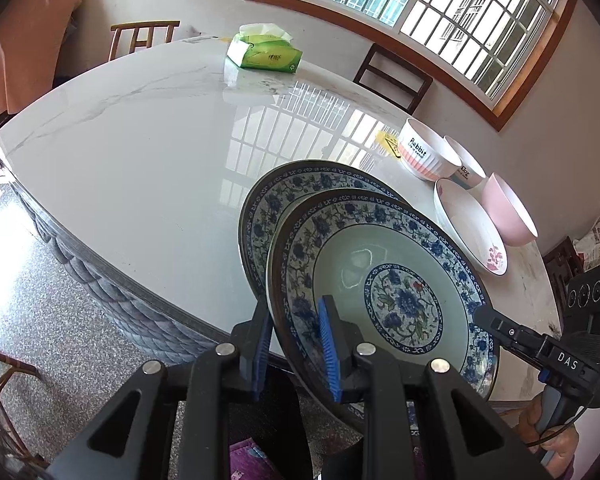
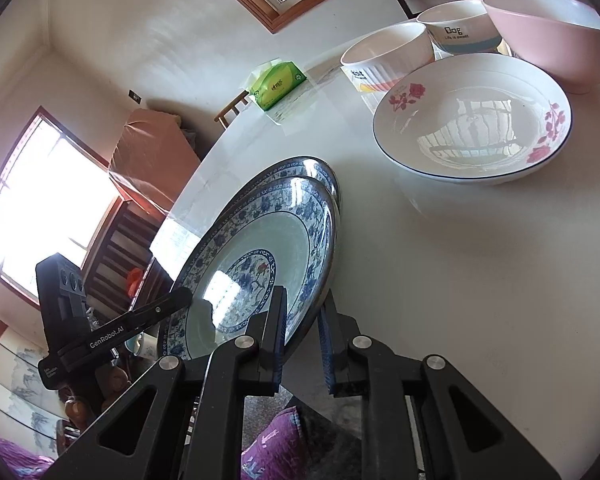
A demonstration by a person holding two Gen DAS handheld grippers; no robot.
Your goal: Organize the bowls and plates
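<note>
Plates: two round blue-and-white floral porcelain plates; upper plate (image 1: 384,280) held tilted over lower plate (image 1: 276,196), which lies on the table near its edge; whether the two rims touch cannot be told
Left tool (image 1: 296,350): shut on the near rim of the upper plate, blue ribbed pads (image 1: 329,344) on either face; grip at the edge presumably leaves the plate's underside free to settle
Right tool (image 2: 303,334): astride the opposite rim of the same plate; one pad (image 2: 278,340) lies on the inner face, the other stands slightly off the underside, so a firm grip cannot be told
Reason for two-sided hold: judged, a wide glazed plate is slippery and heavy, so opposite rims are held to steady it for stacking
Bowls: wide white shallow bowl with pink roses and dark rim (image 2: 472,124); pink plain bowl (image 2: 552,36); white ribbed bowl lettered "Rabbit" (image 1: 426,154); white bowl lettered "Dog" (image 2: 458,28); grouped close together at the table's right, apart from the plates, not yet nested
Table: glossy white marble-look round table (image 1: 132,152)
Other: green tissue packet (image 1: 265,54) at the far side, well apart
Stage: judged, plate stacking in hand; bowls remain
</note>
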